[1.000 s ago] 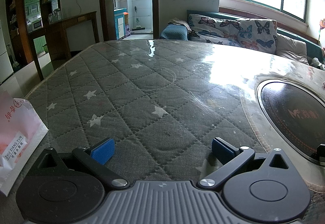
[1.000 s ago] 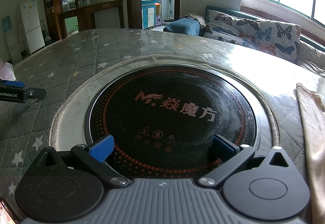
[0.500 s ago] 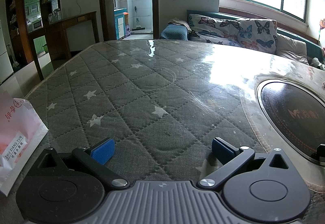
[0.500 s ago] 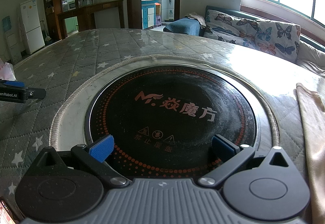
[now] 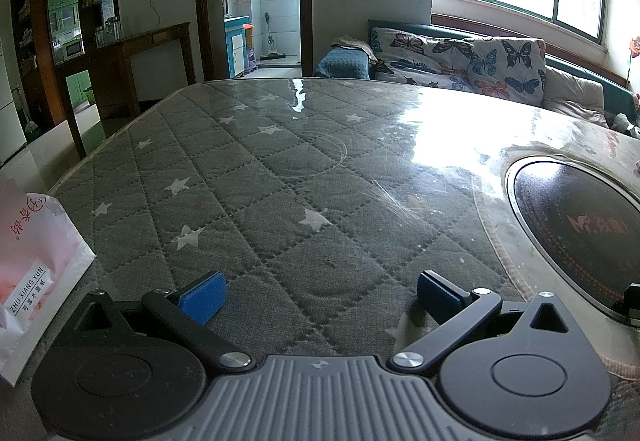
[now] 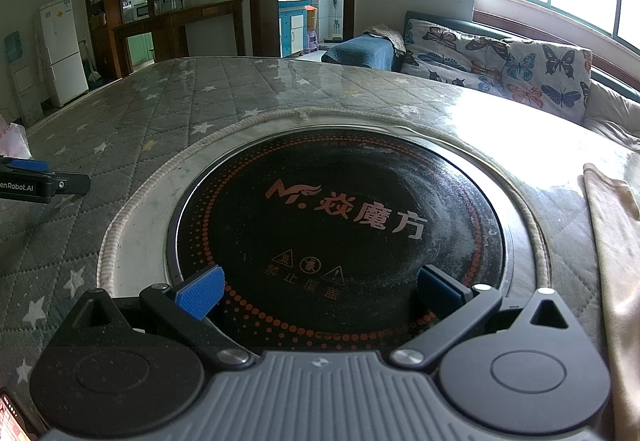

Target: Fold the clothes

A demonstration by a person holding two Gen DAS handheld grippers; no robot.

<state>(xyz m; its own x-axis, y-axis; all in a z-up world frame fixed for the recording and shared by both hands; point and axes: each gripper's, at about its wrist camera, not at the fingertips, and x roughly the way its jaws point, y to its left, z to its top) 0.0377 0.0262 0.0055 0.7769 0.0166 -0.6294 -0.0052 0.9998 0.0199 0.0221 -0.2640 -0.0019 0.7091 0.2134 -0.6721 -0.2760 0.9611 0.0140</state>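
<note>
since the only garment in sight, a beige cloth (image 6: 612,241), lies flat and unfolded to the right of the round black cooktop (image 6: 340,225), the folding looks not yet begun. judging by the pictures, everything is left to do: reaching the cloth, taking an edge, making the folds. only a strip of the cloth shows at the right margin of the right wrist view, so its full shape and kind cannot be told.

the right tool (image 6: 320,291) hangs just above the near rim of the cooktop, its blue pads spread wide, released, with nothing between them and nothing touched. the cloth sits beyond its right finger, apart from it.

the left tool (image 5: 320,291) hovers over the quilted, star-printed desk (image 5: 248,201) to the left of the cooktop (image 5: 576,225), likewise wide open and empty, pads clear of the surface as far as can be seen. a pink and white paper bag (image 5: 32,265) stands further left of the cooktop, past this tool, at the desk's edge. the left tool also shows in the right wrist view as a dark bar (image 6: 44,183) on the cooktop's left.

my guess is that both tools must travel to the far right of the cooktop to meet the cloth.
</note>
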